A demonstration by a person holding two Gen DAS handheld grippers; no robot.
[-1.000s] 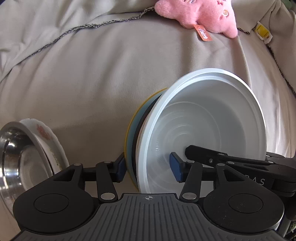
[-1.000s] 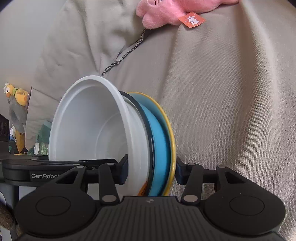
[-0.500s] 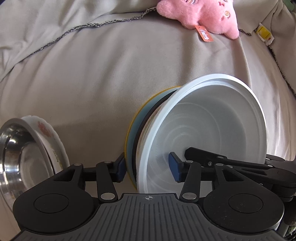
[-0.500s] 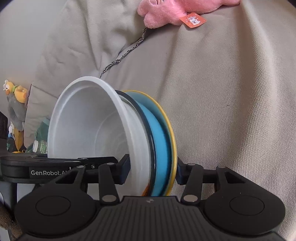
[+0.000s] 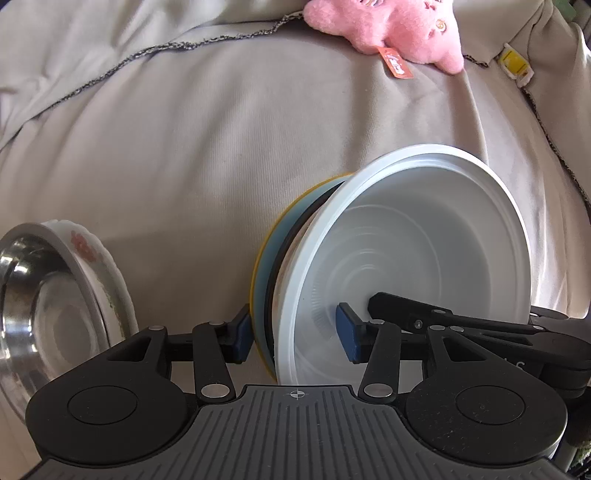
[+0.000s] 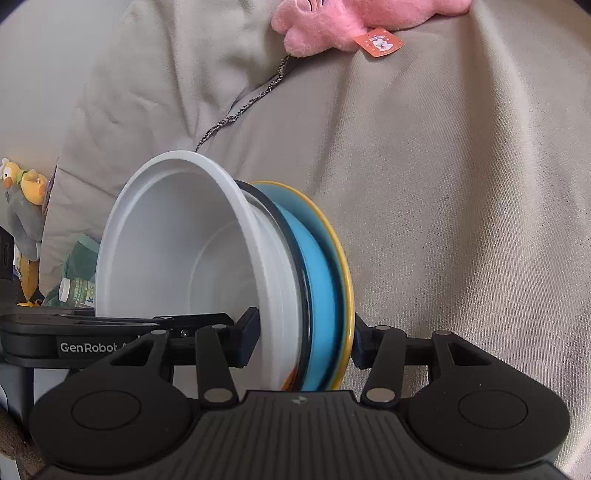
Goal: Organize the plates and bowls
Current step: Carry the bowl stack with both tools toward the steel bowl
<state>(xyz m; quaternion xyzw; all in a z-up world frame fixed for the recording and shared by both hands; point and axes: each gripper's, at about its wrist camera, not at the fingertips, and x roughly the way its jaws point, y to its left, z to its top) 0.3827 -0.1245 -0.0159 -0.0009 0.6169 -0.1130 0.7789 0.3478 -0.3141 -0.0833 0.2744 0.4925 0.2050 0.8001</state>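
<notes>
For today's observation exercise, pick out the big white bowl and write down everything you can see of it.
The white bowl looks like thin, smooth plastic, with a rolled rim and faint rings moulded into its base. It is empty and tipped on its side, mouth facing away from the stack it nests against: a dark-rimmed dish, then a blue plate with a yellow edge. The right gripper clamps bowl and stack together; the left gripper straddles the same stack. Beige fabric lies behind.

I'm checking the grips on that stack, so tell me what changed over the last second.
The left gripper narrowed a little around the stack's edge; its right pad still stands clear inside the white bowl. The stack tipped slightly. The right gripper stays clamped on the white bowl and blue plate. The steel bowl and pink plush toy are unmoved.
</notes>
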